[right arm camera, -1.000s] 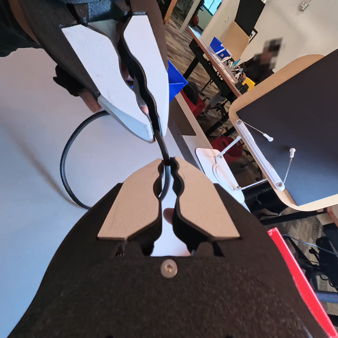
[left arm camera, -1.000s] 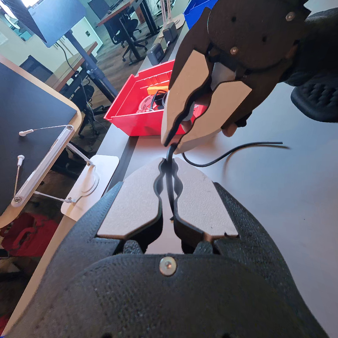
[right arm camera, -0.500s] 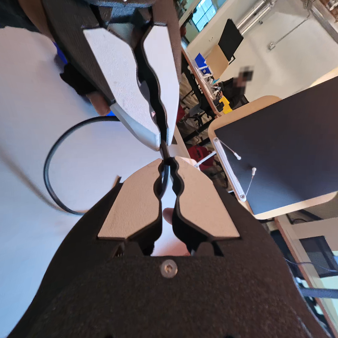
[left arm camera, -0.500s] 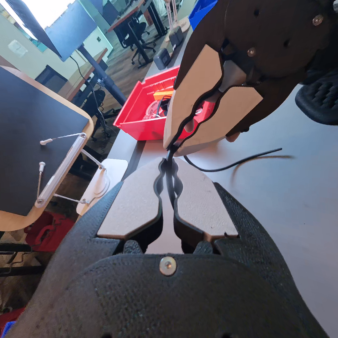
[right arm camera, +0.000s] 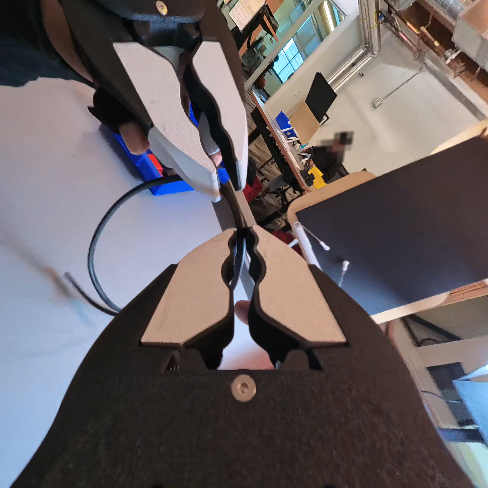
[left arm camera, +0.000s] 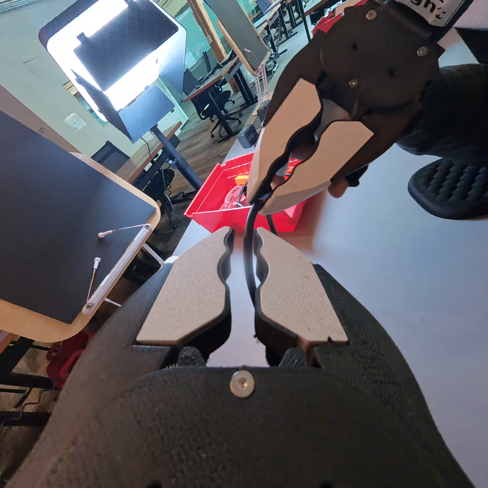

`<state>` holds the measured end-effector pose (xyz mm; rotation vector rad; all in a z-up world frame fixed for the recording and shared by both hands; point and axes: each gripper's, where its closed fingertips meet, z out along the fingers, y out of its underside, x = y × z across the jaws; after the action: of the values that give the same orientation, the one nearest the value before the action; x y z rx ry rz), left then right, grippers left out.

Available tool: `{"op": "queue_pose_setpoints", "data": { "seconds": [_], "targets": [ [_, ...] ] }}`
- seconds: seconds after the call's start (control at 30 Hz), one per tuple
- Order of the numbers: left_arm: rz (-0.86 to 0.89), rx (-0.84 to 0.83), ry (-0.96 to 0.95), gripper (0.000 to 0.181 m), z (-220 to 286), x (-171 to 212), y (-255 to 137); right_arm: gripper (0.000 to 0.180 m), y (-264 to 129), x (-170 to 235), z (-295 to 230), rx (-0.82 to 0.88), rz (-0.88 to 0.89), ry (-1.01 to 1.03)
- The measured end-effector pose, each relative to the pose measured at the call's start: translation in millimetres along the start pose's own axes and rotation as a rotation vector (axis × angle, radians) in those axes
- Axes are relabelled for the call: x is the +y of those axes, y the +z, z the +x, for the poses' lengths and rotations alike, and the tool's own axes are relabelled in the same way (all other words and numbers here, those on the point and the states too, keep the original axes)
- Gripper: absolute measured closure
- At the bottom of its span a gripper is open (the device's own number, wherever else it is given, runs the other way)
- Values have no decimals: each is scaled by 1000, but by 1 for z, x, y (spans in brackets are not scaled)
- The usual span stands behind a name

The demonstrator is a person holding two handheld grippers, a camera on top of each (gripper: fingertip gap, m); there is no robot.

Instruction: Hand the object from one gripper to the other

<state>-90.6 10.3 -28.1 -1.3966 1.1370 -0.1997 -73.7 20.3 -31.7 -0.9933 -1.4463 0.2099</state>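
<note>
In the left wrist view, the left claw [left arm camera: 243, 235] stands parted, its two pale pads spread with the black cable [left arm camera: 248, 264] running loose down the gap, perhaps brushing the right-hand pad. Just beyond, the right claw [left arm camera: 260, 202] pinches the cable at its tips, above the grey desk [left arm camera: 396, 303]. A red bin [left arm camera: 224, 211] sits behind it near the desk's edge.

In the right wrist view, the right claw [right arm camera: 244, 231] is clamped on the cable [right arm camera: 92, 243], which sweeps out in a wide loop over the desk [right arm camera: 66, 211]. The left claw [right arm camera: 228, 190] hangs just above with its tips apart, the cable passing between them. A blue bin [right arm camera: 158, 174] lies behind.
</note>
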Motion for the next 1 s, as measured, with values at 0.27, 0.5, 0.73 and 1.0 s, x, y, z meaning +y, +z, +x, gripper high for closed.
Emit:
{"op": "queue_pose_setpoints", "data": {
  "seconds": [0.27,0.5,0.73,1.0],
  "targets": [
    [-56,5,80,174,21,-12,-5,173,-9,-21,-13,26,-13,-195],
    [-39,-53,117,175,15,-21,-20,164,-12,-29,-7,-8,60,-20],
    [10,-104,87,175,2,-29,-29,173,-7,-38,1,-15,52,25],
    [-103,-116,82,168,-10,-15,-11,174,-2,-42,5,-8,8,-37]
  ]
}}
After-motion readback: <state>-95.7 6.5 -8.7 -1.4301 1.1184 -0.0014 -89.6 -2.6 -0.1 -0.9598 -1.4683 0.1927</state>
